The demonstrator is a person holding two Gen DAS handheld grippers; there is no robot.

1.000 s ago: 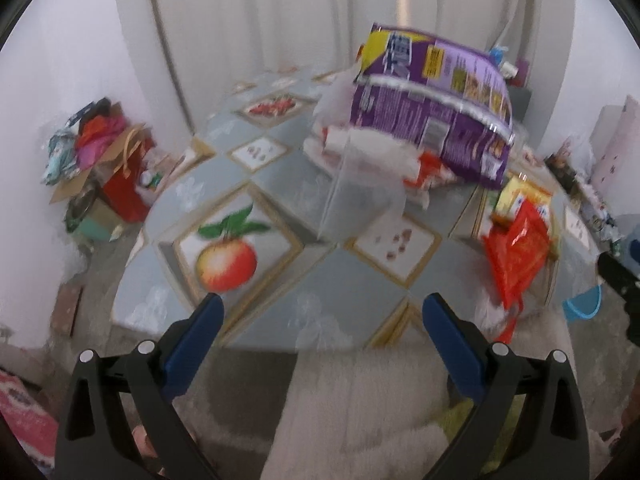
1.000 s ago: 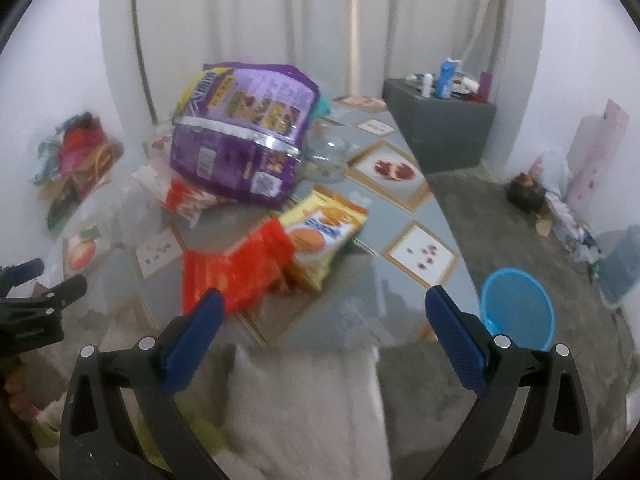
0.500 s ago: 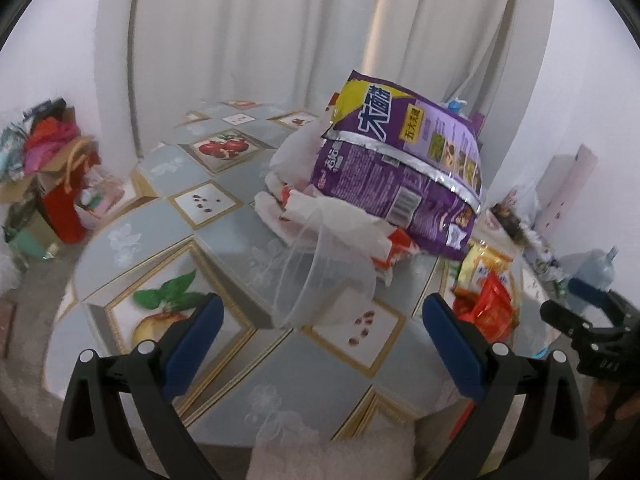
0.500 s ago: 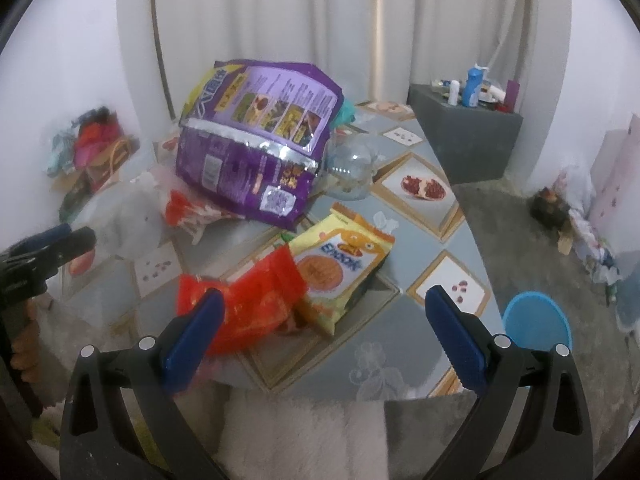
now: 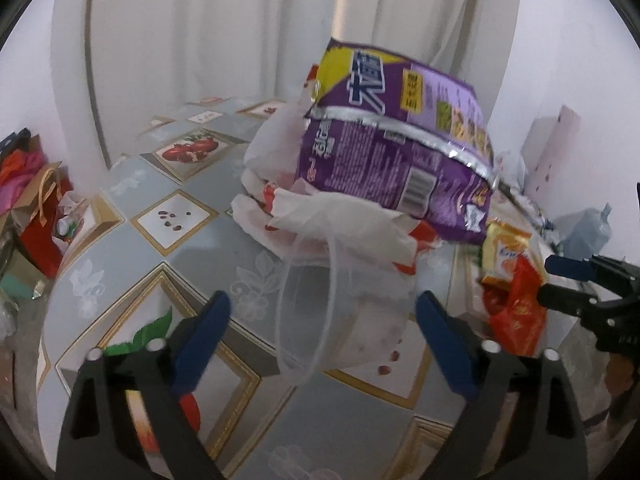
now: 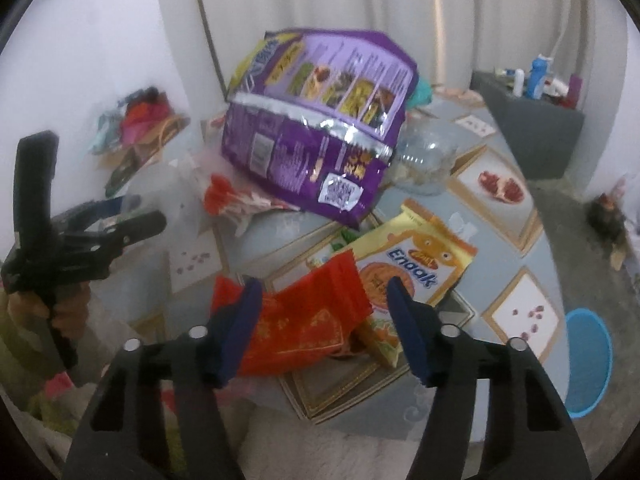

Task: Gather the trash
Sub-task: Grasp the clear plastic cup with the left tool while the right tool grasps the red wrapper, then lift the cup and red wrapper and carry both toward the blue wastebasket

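Note:
A clear plastic cup (image 5: 320, 320) lies on its side on the tiled table (image 5: 168, 216), between the blue fingers of my left gripper (image 5: 322, 340). Those jaws are closing and do not touch the cup. Behind it lie white-and-red wrapping (image 5: 340, 224) and a big purple snack bag (image 5: 400, 160). In the right wrist view a red packet (image 6: 304, 320) sits between the fingers of my right gripper (image 6: 322, 328). Those jaws are also closing, without a visible pinch. A yellow Enaak packet (image 6: 416, 268) lies partly under the red one. The purple bag (image 6: 320, 132) stands behind.
A blue bin (image 6: 588, 360) stands on the floor to the table's right. A crumpled clear bottle (image 6: 424, 156) lies behind the purple bag, and a grey cabinet (image 6: 532, 136) stands at the back right. Bags and clutter (image 5: 36, 200) sit on the floor left. A hand (image 6: 68, 308) holds the left gripper (image 6: 150, 211).
Both grippers came forward and down over the table. The cup now lies between the left fingers and the red packet between the right fingers, whose jaws have narrowed.

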